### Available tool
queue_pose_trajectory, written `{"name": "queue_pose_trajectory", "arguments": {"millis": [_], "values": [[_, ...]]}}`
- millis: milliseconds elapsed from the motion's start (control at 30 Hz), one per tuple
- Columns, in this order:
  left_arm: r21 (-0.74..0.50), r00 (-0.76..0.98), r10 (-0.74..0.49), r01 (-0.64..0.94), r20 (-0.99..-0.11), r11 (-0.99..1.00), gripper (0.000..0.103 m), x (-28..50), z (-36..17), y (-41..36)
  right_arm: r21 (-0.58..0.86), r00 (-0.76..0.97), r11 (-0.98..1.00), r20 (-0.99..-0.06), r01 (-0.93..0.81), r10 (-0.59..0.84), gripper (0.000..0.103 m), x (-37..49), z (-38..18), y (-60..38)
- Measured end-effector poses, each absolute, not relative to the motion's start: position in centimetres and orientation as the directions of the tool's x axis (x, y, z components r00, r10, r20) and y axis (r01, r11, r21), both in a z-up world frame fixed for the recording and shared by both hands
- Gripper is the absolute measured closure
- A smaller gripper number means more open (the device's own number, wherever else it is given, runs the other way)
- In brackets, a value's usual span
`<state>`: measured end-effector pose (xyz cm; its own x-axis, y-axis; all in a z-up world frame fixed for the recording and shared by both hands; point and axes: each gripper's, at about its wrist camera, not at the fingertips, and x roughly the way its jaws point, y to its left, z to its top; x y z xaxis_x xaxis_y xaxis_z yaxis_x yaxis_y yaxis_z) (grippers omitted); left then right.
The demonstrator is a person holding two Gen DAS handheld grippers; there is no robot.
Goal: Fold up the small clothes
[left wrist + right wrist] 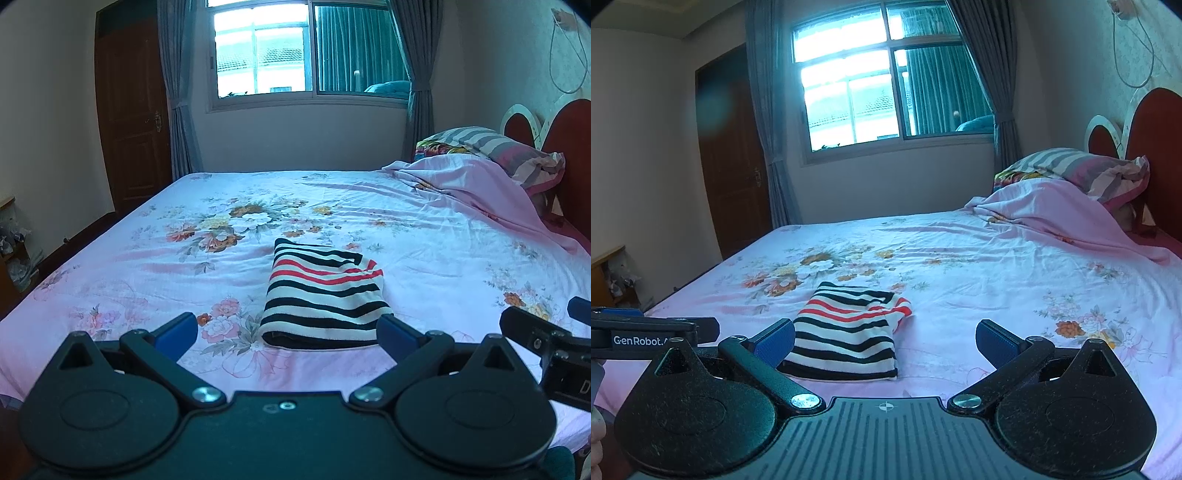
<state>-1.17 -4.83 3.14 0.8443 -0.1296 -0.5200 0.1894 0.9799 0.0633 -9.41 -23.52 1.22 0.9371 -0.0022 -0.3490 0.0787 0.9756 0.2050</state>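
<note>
A small folded garment (323, 295) with black, white and red stripes lies flat on the floral bed sheet (147, 258). My left gripper (288, 330) is open just short of its near edge, with nothing between the blue pads. In the right wrist view the same garment (849, 336) lies ahead and slightly left. My right gripper (884, 341) is open and empty too, its left pad (775, 341) close to the garment's near left corner. Each gripper shows at the edge of the other's view.
A crumpled pink blanket (480, 192) and a striped pillow (495, 147) are heaped at the far right against the red headboard (569, 147). A window with grey curtains (288, 55) and a brown door (129, 122) stand beyond the bed. A low cabinet (609, 280) is at the left.
</note>
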Motion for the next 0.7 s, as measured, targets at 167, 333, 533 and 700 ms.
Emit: {"name": "queue_pose_trajectory", "arguments": {"millis": [167, 333, 533, 700], "values": [[0.063, 0.843, -0.124, 0.183, -0.523, 0.981, 0.002, -0.9, 3.1, -4.7, 0.211, 0.936, 0.974, -0.353, 0.078, 0.002, 0.000, -9.3, 1.2, -23.6], [0.072, 0.846, -0.123, 0.186, -0.519, 0.980, 0.002, -0.8, 3.1, -4.7, 0.204, 0.939, 0.976, -0.344, 0.079, -0.004, 0.000, -9.5, 1.2, -23.6], [0.075, 0.840, -0.131, 0.199, -0.527, 0.977, 0.002, -0.8, 3.0, -4.9, 0.195, 0.937, 0.978, -0.350, 0.079, -0.005, 0.000, -9.5, 1.1, -23.4], [0.094, 0.825, -0.158, 0.248, -0.543, 0.964, 0.002, 0.1, 2.4, -5.1, 0.183, 0.930, 0.980, -0.367, 0.081, -0.008, 0.000, -9.0, 1.0, -23.0]]}}
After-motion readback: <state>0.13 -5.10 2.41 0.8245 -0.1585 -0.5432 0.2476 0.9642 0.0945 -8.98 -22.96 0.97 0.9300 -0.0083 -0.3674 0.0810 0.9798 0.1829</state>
